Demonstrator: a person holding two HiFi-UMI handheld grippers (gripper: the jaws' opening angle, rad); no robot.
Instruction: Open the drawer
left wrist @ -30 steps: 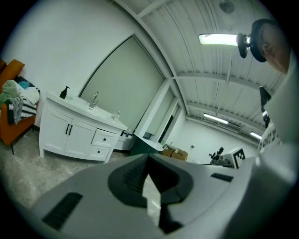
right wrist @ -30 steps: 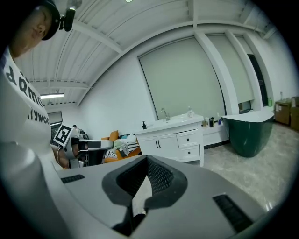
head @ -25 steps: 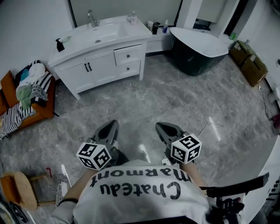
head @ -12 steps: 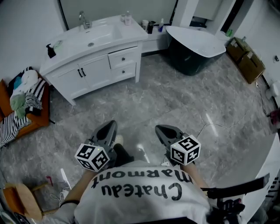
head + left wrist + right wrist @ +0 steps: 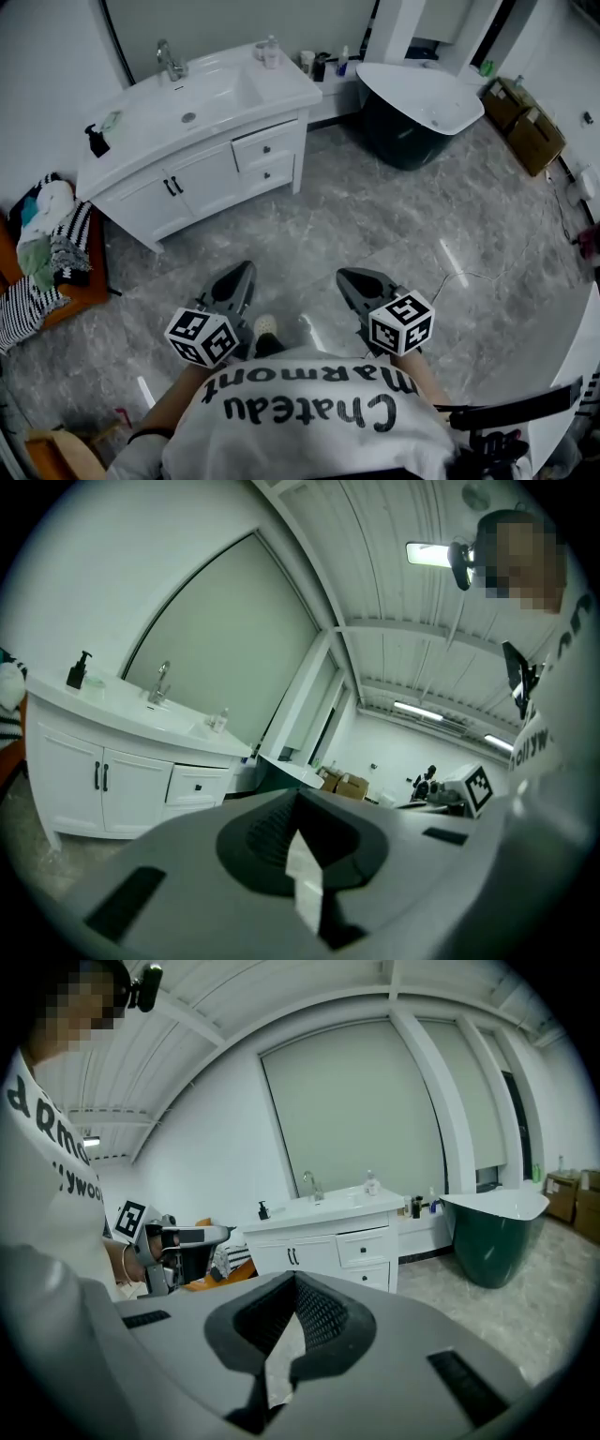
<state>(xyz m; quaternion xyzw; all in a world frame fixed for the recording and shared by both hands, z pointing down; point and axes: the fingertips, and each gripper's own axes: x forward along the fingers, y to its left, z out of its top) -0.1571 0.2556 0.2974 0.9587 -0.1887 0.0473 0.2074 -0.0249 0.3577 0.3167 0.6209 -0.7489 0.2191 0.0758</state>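
Note:
A white vanity (image 5: pixel 187 122) stands at the far left wall. Two small drawers, one above the other, sit at its right end: the upper drawer (image 5: pixel 265 141) and the lower drawer (image 5: pixel 269 173), each with a dark knob and both closed. They also show in the left gripper view (image 5: pixel 197 785) and the right gripper view (image 5: pixel 364 1248). My left gripper (image 5: pixel 239 274) and right gripper (image 5: pixel 349 277) are held side by side in front of the person's chest, far short of the vanity. Both are shut with nothing between the jaws, as the left gripper (image 5: pixel 298 794) and right gripper (image 5: pixel 295 1279) show close up.
A dark green bathtub (image 5: pixel 417 112) stands right of the vanity, with bottles (image 5: pixel 323 61) on the ledge between. An orange chair piled with clothes (image 5: pixel 47 253) is at the left, cardboard boxes (image 5: pixel 525 122) at the far right. Grey marble floor (image 5: pixel 375 216) lies ahead.
The person has walked toward the vanity, which now looks larger and nearer. Both grippers travelled along, keeping their place before the chest, and both stayed shut.

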